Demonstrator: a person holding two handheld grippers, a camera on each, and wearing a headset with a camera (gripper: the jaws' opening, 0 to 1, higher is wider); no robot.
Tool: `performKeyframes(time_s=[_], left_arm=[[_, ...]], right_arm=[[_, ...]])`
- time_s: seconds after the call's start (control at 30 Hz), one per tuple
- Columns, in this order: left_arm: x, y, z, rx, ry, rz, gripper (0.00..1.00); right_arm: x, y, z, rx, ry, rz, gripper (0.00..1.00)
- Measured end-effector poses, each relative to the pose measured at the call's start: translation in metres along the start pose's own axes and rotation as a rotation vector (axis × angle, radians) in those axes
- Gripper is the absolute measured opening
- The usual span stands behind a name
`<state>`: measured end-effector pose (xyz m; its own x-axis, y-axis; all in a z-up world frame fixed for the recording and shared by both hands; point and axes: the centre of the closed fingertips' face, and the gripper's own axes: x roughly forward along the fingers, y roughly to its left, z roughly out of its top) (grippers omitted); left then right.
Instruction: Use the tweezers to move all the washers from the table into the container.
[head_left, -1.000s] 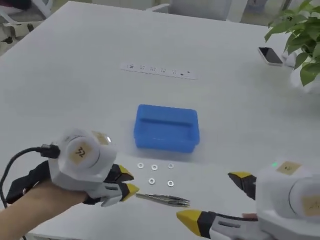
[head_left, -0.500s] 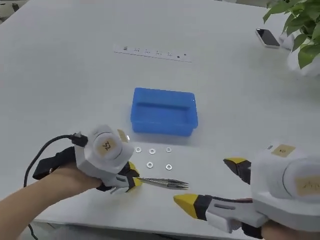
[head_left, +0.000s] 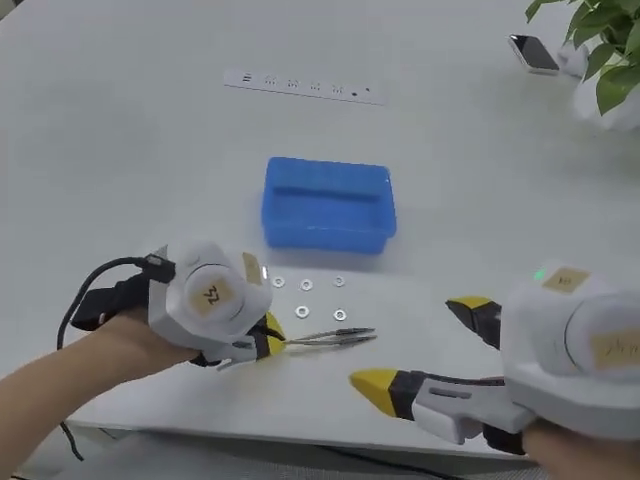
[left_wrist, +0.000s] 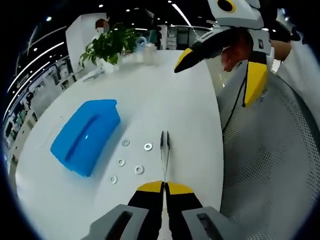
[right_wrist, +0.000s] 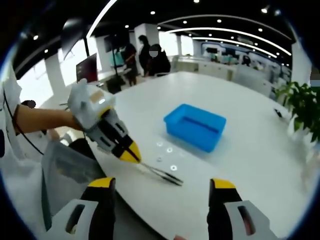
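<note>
Table (head_left: 130, 140): tweezers (head_left: 332, 338) in L claw (head_left: 270, 342)

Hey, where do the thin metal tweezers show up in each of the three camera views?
Head view: thin metal tweezers low centre, just below the small metal washers, one end in the left gripper.
Left gripper view: centre, running straight up from the shut jaws.
Right gripper view: lower centre, slanting.
Shared landmark: the blue plastic container beyond them.
</note>
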<state>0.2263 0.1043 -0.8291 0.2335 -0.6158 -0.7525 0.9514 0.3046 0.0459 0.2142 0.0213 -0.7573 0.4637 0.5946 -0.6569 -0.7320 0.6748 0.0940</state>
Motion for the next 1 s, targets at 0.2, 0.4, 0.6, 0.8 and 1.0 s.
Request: performKeyframes(time_s=[0.2, 0.4, 0.6, 0.8, 1.0], left_arm=[[-0.021, -0.004, 0.02, 0.05, -0.022, 0.033, 0.0], [-0.035, -0.008, 0.039, 0.053, -0.041, 0.048, 0.0], [-0.046, -0.013, 0.056, 0.02, -0.089, 0.047, 0.0], [-0.051, -0.016, 0.062, 0.039, -0.095, 0.05, 0.0], [-0.055, -0.02, 0.066, 0.098, -0.076, 0.031, 0.0]], right_arm=[[0.003, 0.008, 0.002, -0.034, 0.007, 0.029, 0.68], [0.007, 0.016, 0.004, -0.066, 0.012, 0.081, 0.54], [0.023, 0.029, -0.005, -0.141, 0.06, 0.158, 0.32], [0.044, 0.04, -0.01, -0.219, 0.09, 0.225, 0.27], [0.058, 0.052, 0.003, -0.315, 0.078, 0.29, 0.23]])
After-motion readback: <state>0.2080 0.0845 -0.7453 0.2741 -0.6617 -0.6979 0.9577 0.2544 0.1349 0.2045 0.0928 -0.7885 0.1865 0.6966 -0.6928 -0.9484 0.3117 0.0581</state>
